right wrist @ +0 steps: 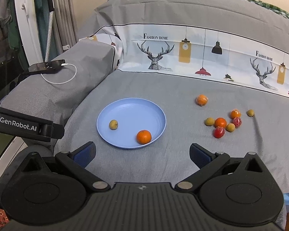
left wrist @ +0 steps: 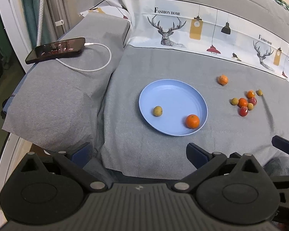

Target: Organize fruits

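While both my grippers hang low over the near edge of the grey sheet (right wrist: 144,165), neither has anything in it. My left gripper (left wrist: 138,154) is spread wide, blue pads far apart, nothing between them but cloth. My right gripper (right wrist: 142,154) is just as wide and just as bare. In the right view my left one pokes in from the left edge, clear of the plate.

Just past the fingertips sits the blue plate (left wrist: 173,88), flat on the sheet. Two fruits are in it: an orange (left wrist: 192,121) against the near rim on the right side, and a small yellow-green fruit (left wrist: 157,111) to the left, well apart from the orange.

Off to the right of the plate, the loose fruit lies on the sheet. There's a tight cluster (right wrist: 224,124): a red fruit (right wrist: 219,132) nearest me, an unwrapped orange one behind it, yellow-green ones on either side, another red one and a wrapped orange one at the back. One small yellow-green fruit (right wrist: 250,113) lies just right of the cluster. A wrapped orange (right wrist: 202,99) sits alone, further back, between plate and cluster.

Far left, on a raised grey cushion (left wrist: 67,96), a phone (left wrist: 55,50) lies plugged into a white cable (left wrist: 98,57). Behind everything runs a deer-print band (left wrist: 183,30).
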A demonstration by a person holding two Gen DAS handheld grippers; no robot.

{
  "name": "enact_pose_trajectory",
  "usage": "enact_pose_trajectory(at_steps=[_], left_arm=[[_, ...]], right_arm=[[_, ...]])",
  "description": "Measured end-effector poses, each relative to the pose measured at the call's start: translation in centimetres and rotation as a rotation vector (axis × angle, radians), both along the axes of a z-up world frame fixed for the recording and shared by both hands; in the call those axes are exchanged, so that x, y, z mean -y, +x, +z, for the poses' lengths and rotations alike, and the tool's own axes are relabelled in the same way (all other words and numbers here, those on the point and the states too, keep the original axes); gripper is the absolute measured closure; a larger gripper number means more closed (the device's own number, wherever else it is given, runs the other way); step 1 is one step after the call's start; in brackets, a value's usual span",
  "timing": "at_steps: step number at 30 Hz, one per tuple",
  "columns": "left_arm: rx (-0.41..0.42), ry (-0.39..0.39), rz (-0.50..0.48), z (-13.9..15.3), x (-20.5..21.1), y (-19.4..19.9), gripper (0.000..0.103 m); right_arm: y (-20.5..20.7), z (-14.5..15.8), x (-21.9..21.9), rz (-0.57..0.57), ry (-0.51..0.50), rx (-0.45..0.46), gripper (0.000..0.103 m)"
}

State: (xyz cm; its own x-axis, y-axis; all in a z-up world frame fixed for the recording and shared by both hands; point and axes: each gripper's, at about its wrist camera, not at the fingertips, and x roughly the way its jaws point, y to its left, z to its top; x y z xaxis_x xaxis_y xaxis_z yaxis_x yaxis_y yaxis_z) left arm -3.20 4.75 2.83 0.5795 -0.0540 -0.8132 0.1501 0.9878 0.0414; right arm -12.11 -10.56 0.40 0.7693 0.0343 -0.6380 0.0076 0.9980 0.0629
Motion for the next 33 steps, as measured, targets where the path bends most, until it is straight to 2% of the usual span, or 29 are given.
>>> enact_pose_trajectory(at_steps=[10, 15, 18, 21, 25, 29, 33], left_arm=[[-0.029, 0.030, -0.014, -1.1, 0.8, 0.9, 0.000], [-0.062, 0.077, -0.041, -2.2, 2.6, 2.0, 0.000], [-0.090, 0.067, -0.077, -2.8, 4.4, 3.1, 0.000], [-0.110, 0.034, -0.128, -3.4, 7.1, 4.7, 0.000], [-0.125, 0.037, -0.195, -4.9, 11.9, 7.3, 0.000], [-0.163, 0.059, -0.269, -7.4, 17.5, 10.9, 0.000], [-0.162, 0.071, -0.362, -10.3, 22.9, 14.6, 0.000]], right_arm=[[0.9, -0.6, 1.0, -0.032, 0.029, -0.012, 0.001], [1.7, -1.4, 4.5, -0.142, 0.058, 0.000, 0.001], [2.3, -2.3, 7.5, -0.236, 0.085, 0.002, 0.001], [2.8, -3.4, 10.8, -0.314, 0.081, -0.002, 0.001], [3.5, -4.7, 15.4, -0.399, 0.073, 0.002, 0.001], [5.4, -6.5, 20.4, -0.467, 0.070, 0.000, 0.001], [7.9, -8.3, 25.3, -0.528, 0.070, 0.003, 0.001]])
